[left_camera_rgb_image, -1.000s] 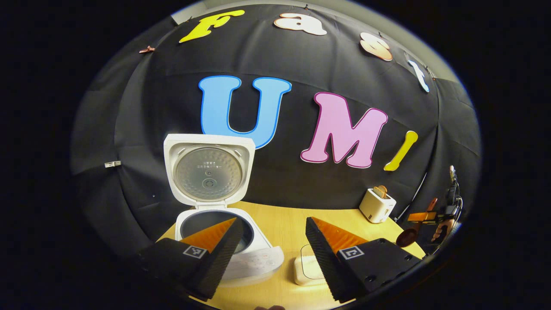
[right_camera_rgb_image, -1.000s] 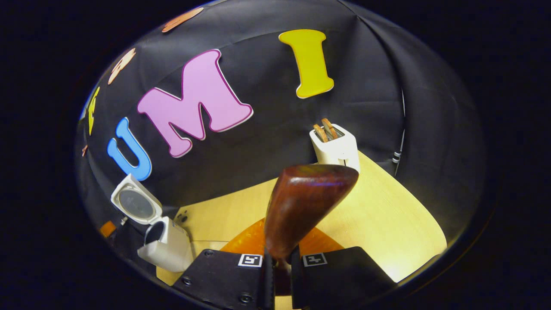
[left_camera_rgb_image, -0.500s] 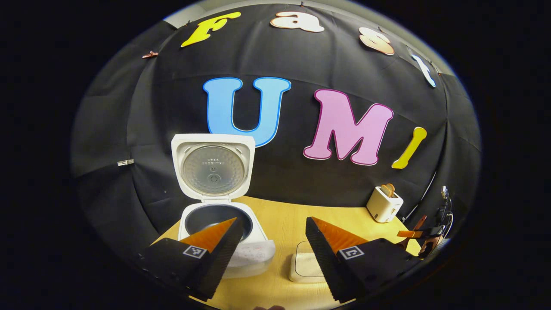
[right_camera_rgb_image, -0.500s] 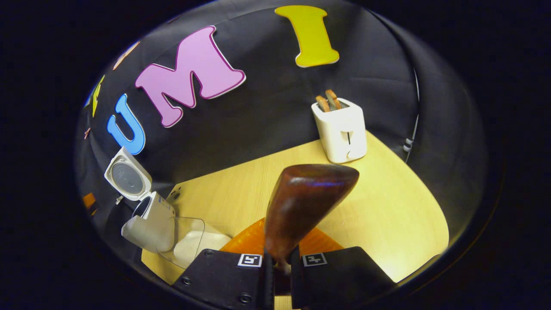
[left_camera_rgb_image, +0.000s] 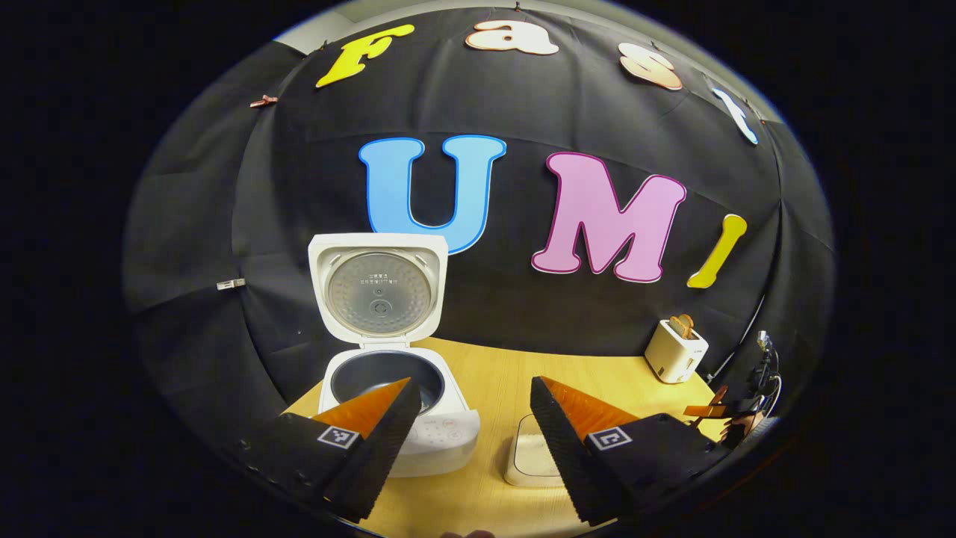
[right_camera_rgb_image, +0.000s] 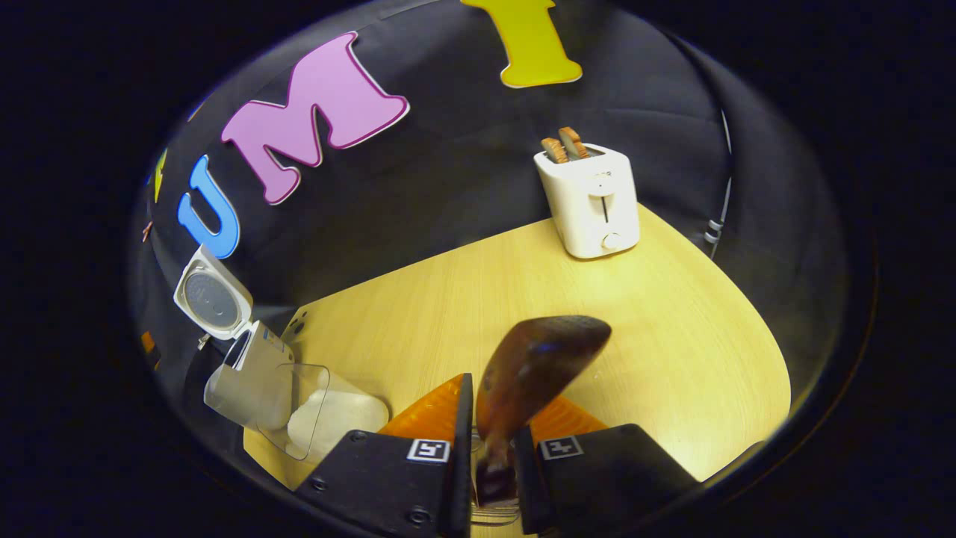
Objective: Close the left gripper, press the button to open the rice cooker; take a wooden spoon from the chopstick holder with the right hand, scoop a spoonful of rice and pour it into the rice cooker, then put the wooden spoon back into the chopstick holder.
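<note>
The left gripper [left_camera_rgb_image: 470,418] hung with its jaws wide apart and holding nothing, above the light wooden table [left_camera_rgb_image: 493,373], facing the white rice cooker [left_camera_rgb_image: 396,418] whose lid [left_camera_rgb_image: 379,291] stood upright and open over the dark inner pot. Beside the cooker sat a clear container of white rice [left_camera_rgb_image: 532,459]. The right gripper [right_camera_rgb_image: 489,448] was clamped on the handle of the dark brown wooden spoon [right_camera_rgb_image: 534,366], bowl raised over the table, with the white toaster [right_camera_rgb_image: 590,198] farther off.

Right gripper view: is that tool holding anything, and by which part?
Yes: the right tool grips the wooden spoon by its handle, just below the bowl. The left tool is open, holding nothing.
</note>
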`<state>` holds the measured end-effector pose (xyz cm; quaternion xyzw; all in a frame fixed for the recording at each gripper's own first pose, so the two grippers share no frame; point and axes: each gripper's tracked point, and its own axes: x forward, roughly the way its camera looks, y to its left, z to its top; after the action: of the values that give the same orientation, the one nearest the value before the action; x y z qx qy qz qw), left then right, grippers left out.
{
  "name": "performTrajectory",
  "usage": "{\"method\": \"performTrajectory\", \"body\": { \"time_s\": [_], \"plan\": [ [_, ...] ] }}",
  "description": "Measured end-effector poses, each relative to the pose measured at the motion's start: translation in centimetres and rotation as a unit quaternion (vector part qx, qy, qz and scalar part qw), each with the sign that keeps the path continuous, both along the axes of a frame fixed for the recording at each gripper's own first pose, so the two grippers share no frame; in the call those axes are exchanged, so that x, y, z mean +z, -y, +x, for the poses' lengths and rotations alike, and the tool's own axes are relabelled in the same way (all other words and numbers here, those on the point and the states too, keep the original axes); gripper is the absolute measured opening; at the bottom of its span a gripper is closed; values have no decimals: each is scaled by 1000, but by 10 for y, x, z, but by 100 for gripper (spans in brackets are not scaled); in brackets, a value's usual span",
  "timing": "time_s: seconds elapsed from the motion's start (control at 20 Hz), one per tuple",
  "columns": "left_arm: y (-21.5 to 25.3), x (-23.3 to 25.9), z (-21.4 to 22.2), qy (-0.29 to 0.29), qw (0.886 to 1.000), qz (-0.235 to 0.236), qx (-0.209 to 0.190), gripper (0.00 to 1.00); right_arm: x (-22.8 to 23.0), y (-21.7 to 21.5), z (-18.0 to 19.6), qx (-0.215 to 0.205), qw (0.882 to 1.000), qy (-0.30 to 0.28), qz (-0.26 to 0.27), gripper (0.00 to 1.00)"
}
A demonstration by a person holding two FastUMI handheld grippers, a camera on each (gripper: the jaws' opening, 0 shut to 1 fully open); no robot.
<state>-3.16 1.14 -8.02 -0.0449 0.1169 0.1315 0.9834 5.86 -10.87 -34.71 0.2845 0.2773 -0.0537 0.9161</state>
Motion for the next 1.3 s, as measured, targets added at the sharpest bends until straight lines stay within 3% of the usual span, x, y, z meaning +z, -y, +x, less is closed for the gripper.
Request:
{"method": "performTrajectory", "body": {
  "time_s": [0.05,0.1,0.15,0.2,0.25,0.3,0.7,1.05,1.15,1.3],
  "plan": [
    [-1,1,2,2,1000,0,-2,95,2,5,-4,-11,1000,-2,2,41],
    [-3,3,4,6,1000,-2,-4,95,5,9,-7,-18,1000,-1,3,46],
    [-6,4,8,10,1000,-5,-8,95,7,12,-10,-22,1000,-1,1,31],
    [-8,8,13,15,1000,-6,-10,95,10,16,-16,-25,1000,-2,-2,47],
    [-11,11,19,20,1000,-5,-14,95,14,21,-24,-31,999,-4,-8,56],
    [-14,15,24,24,1000,-3,-17,95,17,26,-28,-38,999,-4,-14,59],
    [-62,66,72,88,995,26,-26,95,73,42,-68,-77,996,20,-43,60],
    [-162,142,116,155,984,78,41,95,114,36,-85,-96,993,48,-50,60],
    [-192,157,126,161,979,102,70,95,116,34,-94,-97,992,42,-66,60],
    [-220,167,147,171,977,96,87,95,117,32,-111,-94,990,27,-101,60]
  ]
}}
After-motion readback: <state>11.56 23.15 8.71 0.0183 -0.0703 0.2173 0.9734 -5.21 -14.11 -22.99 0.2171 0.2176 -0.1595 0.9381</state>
